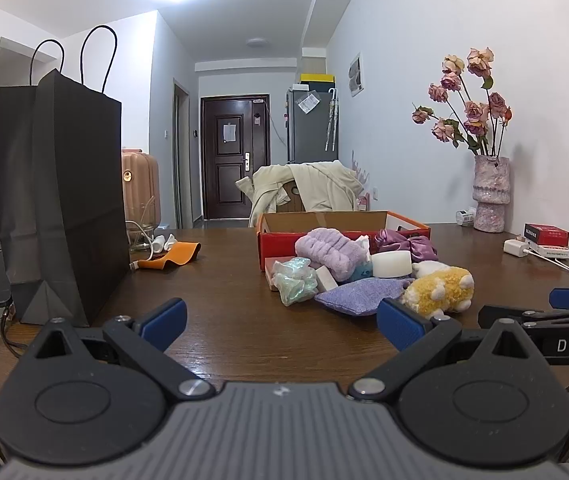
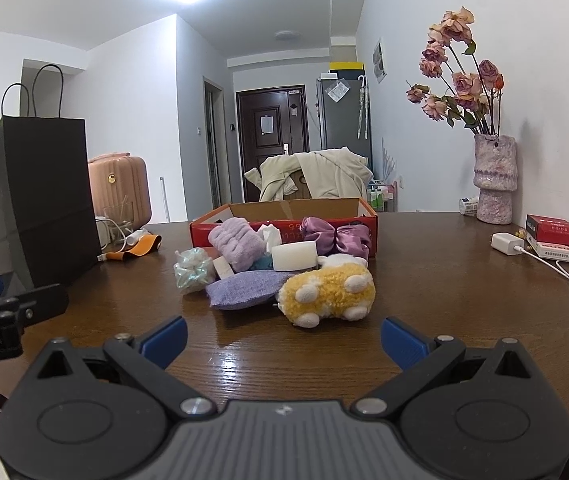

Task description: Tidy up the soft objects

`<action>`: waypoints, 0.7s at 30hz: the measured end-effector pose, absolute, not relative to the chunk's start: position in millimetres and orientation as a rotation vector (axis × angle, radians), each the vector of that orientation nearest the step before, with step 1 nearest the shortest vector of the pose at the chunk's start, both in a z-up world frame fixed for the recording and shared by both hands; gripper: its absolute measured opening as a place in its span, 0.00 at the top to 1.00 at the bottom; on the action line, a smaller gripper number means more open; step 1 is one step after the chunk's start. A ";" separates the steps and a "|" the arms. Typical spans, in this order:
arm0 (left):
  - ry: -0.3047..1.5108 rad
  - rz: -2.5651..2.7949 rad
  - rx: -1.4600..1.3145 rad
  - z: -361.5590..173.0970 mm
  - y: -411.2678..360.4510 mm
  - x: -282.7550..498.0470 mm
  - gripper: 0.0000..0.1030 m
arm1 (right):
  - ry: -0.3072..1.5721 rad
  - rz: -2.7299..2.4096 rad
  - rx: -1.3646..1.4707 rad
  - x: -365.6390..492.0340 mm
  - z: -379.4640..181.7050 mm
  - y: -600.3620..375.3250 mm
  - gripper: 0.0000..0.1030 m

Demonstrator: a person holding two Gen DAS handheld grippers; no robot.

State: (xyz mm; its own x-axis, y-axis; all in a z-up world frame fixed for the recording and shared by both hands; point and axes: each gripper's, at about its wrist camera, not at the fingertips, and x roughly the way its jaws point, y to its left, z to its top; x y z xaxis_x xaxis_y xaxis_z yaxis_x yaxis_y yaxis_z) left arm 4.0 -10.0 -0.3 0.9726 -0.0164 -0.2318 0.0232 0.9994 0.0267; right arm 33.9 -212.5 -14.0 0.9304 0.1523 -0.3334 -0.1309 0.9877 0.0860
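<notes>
A heap of soft things lies on the brown table in front of a red cardboard box (image 1: 404, 222) (image 2: 360, 210): a yellow plush toy (image 1: 442, 288) (image 2: 330, 292), a purple knitted pouch (image 1: 360, 294) (image 2: 246, 288), a lilac towel roll (image 1: 330, 252) (image 2: 236, 242), a pale green mesh puff (image 1: 294, 280) (image 2: 192, 272), a white sponge block (image 1: 390, 264) (image 2: 294, 256) and a purple satin bow (image 1: 406, 244) (image 2: 338, 234). My left gripper (image 1: 282, 322) is open, short of the heap. My right gripper (image 2: 284, 338) is open too, just before the plush toy.
A tall black paper bag (image 1: 60, 200) (image 2: 32, 196) stands at the left, with an orange strap (image 1: 174, 256) and cables beside it. At the right are a vase of dried roses (image 1: 490, 196) (image 2: 494, 188), red boxes (image 2: 552, 228) and a white charger (image 2: 506, 244).
</notes>
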 end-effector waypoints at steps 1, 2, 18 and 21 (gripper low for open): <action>0.234 -0.021 0.030 -0.4 -10.2 4.0 0.00 | 0.346 0.145 0.062 34.0 -14.1 -212.7 0.00; 0.233 -0.021 0.029 -0.3 -10.2 3.8 0.00 | 0.346 0.144 0.063 34.0 -14.1 -212.9 0.00; 0.171 -0.022 0.048 5.9 -15.2 25.2 0.00 | 0.322 0.102 0.046 47.9 -17.2 -216.7 0.00; 0.196 -0.033 0.041 4.2 -20.2 48.4 0.00 | 0.314 0.096 0.038 61.8 -18.3 -221.3 0.00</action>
